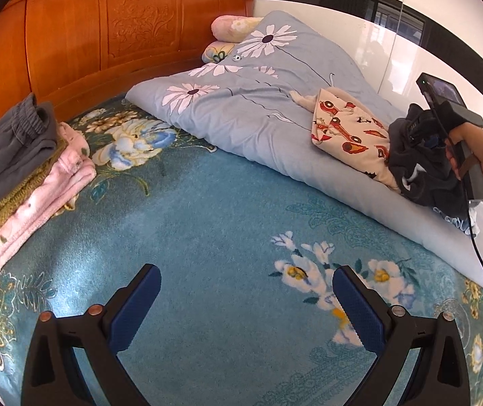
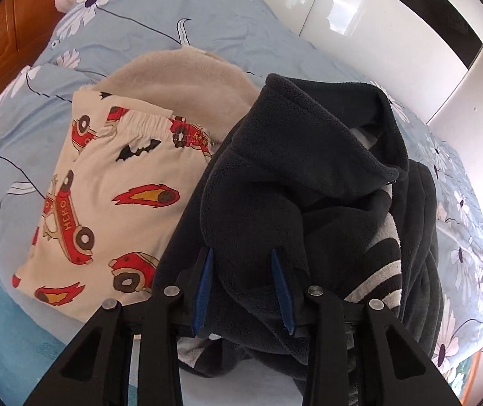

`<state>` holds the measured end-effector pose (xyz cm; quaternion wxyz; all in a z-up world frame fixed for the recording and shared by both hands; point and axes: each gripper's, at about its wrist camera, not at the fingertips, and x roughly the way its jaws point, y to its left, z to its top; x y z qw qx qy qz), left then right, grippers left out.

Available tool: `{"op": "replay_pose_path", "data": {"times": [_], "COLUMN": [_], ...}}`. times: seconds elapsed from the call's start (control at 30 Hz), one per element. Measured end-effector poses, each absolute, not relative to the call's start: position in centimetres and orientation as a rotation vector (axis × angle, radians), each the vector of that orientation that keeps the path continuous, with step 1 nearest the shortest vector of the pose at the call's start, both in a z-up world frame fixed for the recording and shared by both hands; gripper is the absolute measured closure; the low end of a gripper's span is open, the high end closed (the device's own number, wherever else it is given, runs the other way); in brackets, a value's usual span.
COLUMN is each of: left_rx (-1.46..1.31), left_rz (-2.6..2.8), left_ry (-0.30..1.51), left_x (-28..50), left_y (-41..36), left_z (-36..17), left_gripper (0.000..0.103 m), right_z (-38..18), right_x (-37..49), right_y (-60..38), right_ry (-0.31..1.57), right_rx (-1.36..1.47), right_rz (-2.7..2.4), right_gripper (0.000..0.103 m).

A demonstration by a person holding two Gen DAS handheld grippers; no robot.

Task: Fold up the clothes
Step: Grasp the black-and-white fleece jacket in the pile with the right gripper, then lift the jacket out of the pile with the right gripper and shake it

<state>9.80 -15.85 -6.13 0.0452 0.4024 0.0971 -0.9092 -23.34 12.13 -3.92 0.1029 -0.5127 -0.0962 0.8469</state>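
My right tongs are narrowed down onto a bunched ridge of the dark fleece, the blue pads pressing into the pile on either side, so I read that as a grip. My left tongs hang wide apart with nothing in them, over bare blue bedspread.

The fleece sits crumpled on the folded quilt at the far right of the bed, partly overlapping the car-print pants beside it (those rest on a beige garment). Well apart, by the headboard, is a finished stack: grey on top, olive, then pink.

What could go wrong: I have only a fold of thick pile, not a hem or collar. If I lift, it may slide out of the pads, or the garment may come up twisted. Its edge lies over the pants, so a drag toward the open bedspread could pull them along and undo their fold.

Hard to make out: how the fleece is laid, where its sleeves and zip are, and what lies under it. My own tongs cover its near edge, and the fisheye rim cuts off the quilt's right side.
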Motion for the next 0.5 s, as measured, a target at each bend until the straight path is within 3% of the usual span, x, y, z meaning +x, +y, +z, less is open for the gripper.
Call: {"op": "replay_pose_path", "data": {"times": [0.07,0.13,0.2,0.3,0.5], "left_rx": [1.229,1.224,1.232,1.213,1.134], "left_rz": [-2.771,-2.768,-2.757,-2.750,-2.790], "left_ry": [0.313,0.320,0.345,0.406,0.486], "left_x": [9.8,9.9,9.9,10.0,10.6], "left_y": [-16.2,-16.5,-17.1,-17.8,-18.0], "left_z": [-6.1,-6.0,-5.9,-5.3,-2.4], "left_gripper": [0.000,0.000,0.000,0.000,0.000], "right_z": [-4.0,-3.0,-0.9,1.3,5.7], "right_x": [-23.5,-22.8,-20.8,-18.5,-14.9], "right_y": [13.0,14.9,17.2,20.0,22.6], "right_ry": [-0.226,-0.007,0.305,0.631,1.064], "right_rx": [-1.497,-1.432,-1.264,-1.163,-1.133], "right_rz": [2.451,2.458,2.567,2.686,2.884], "right_gripper": [0.083,0.093,0.094,0.095,0.097]}}
